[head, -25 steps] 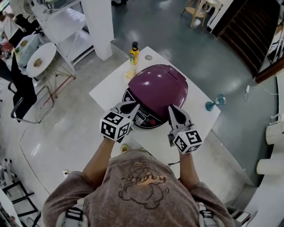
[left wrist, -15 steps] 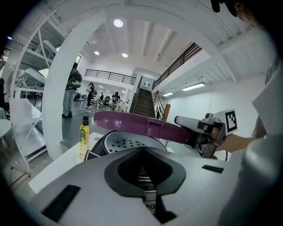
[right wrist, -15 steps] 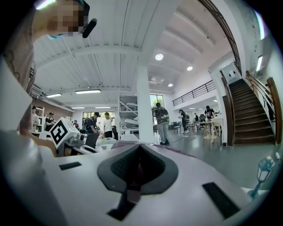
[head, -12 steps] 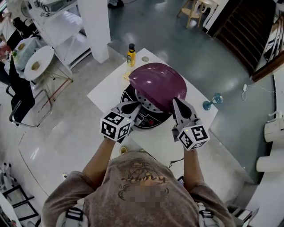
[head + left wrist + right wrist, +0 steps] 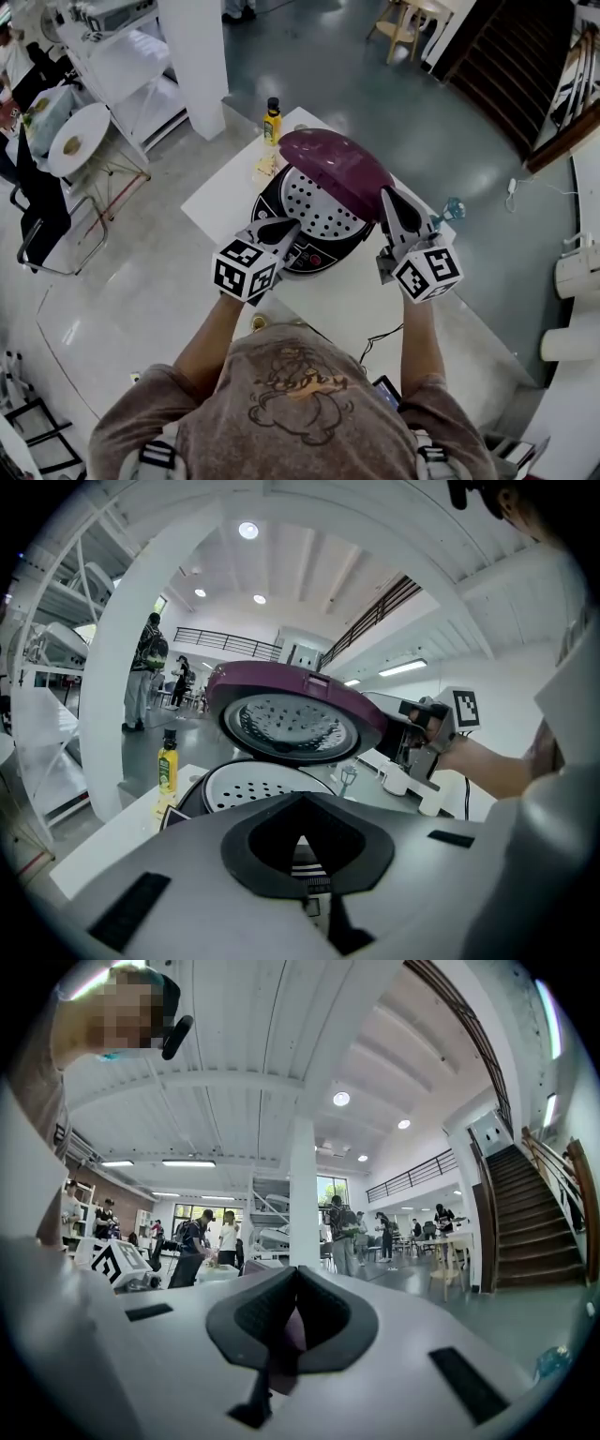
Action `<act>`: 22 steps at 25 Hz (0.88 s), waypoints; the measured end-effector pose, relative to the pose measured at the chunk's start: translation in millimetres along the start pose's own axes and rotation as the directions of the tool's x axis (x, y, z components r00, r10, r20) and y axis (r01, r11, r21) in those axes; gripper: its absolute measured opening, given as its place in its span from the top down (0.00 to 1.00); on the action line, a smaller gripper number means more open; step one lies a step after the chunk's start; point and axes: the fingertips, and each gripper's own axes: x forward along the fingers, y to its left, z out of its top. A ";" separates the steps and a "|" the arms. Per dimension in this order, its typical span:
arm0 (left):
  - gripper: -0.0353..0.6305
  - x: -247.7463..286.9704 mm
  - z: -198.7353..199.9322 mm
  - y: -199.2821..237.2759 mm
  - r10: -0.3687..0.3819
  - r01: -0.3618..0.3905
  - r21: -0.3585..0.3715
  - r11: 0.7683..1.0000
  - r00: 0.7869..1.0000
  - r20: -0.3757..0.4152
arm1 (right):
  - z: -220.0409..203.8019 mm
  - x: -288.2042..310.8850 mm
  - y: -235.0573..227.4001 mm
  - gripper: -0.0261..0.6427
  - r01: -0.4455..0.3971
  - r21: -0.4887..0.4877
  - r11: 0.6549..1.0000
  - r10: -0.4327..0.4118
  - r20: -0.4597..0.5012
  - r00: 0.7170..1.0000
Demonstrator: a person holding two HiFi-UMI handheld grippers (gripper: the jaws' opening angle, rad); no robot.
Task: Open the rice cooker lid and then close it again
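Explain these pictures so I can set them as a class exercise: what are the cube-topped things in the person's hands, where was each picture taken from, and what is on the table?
No robot: a person holds a two-jaw tool in each hand, and the patterned cubes belong to those tools. The top-down picture comes from a camera on the person's head; the other two come from cameras riding on each tool, looking along its jaws. On the white table stand a rice cooker and a yellow bottle. The right tool is shut on the front edge of the purple lid, which stands partly open. The left tool, jaws together and empty, is near the cooker's front.
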 end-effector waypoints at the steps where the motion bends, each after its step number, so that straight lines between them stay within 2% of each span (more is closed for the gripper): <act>1: 0.92 0.2 0.3 -0.8 -0.002 0.002 0.001 1.000 1.000 0.001 | 3.0 0.7 -2.1 0.95 -0.001 -0.005 1.000 0.001 0.002 1.000; 22: 0.92 7.8 10.9 -12.9 -0.042 0.042 0.005 0.999 0.999 0.018 | 66.1 28.2 -63.4 0.95 0.006 -0.045 0.999 -0.003 0.069 0.998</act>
